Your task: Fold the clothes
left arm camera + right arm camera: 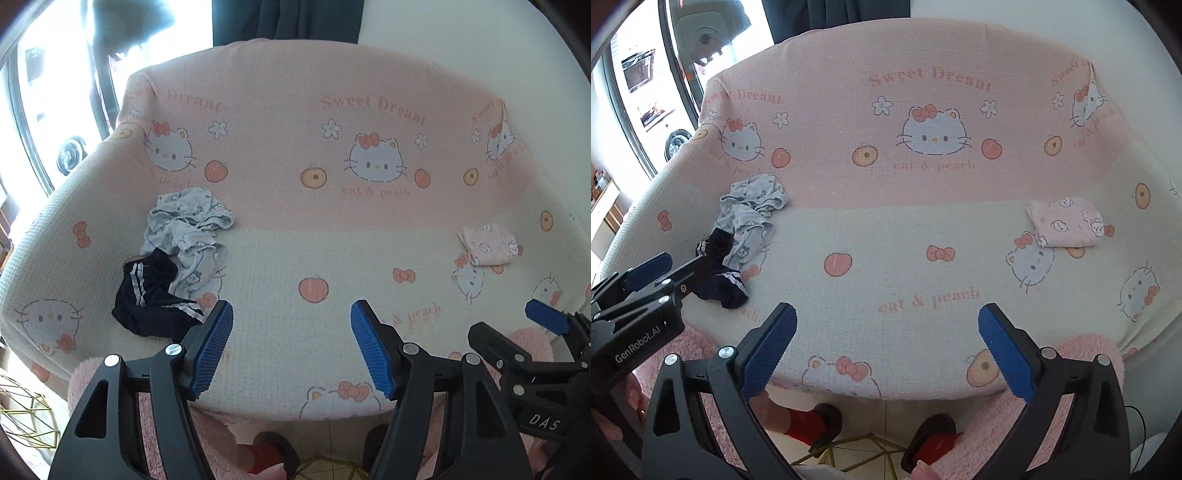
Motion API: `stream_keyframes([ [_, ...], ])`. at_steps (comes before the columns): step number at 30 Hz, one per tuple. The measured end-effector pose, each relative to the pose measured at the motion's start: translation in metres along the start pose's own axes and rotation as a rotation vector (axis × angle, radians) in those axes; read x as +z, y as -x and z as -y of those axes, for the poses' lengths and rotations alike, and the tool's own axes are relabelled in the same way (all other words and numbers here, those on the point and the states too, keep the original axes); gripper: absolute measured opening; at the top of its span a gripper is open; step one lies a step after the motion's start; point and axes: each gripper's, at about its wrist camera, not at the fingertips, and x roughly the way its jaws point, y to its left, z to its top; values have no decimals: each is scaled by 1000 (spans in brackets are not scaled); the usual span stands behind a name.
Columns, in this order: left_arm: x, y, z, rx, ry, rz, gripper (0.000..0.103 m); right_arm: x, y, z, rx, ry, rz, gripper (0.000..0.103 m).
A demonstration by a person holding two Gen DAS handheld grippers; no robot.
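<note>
Clothes (184,236): crumpled, soft, unfolded heap

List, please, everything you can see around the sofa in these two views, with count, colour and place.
sofa cover: one, pink and cream with cat and peach prints, draped over seat and backrest.
crumpled pyjama garment: one, pale grey-blue with small prints, left part of the seat.
dark shorts: one, navy with white stripes, partly under that garment, nearer the front edge.
folded garment: one, pale pink with bear prints, right part of the seat.
curtain: one, dark teal, behind the backrest.
window: one, bright, at the left.
slippers: two, dark, with red socks, on the floor.
left gripper: black with blue pads, open, empty.
right gripper: black with blue pads, open, empty.
</note>
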Motion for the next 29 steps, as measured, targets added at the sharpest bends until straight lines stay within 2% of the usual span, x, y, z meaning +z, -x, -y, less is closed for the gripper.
stream_keyframes([
  [4, -15, 1, 3, -10, 28, -19, 69, -11, 4, 0, -19, -1, 0, 100],
  [7, -18, -1, 8, 21, 16, -20, 69, -13, 5, 1, -31, -3, 3, 100],
  [12, -21, -5, 9, 25, 14, -35, 69, -13, 4, 1, -43, 6, 2, 100],
  [21, -26, -9, 11, -34, 32, -68, 69, -14, 4, -4, -54, 17, 9, 100],
  [29, -26, -8, 13, -38, 20, -58, 69, -18, 4, -13, -75, 13, 11, 100],
])
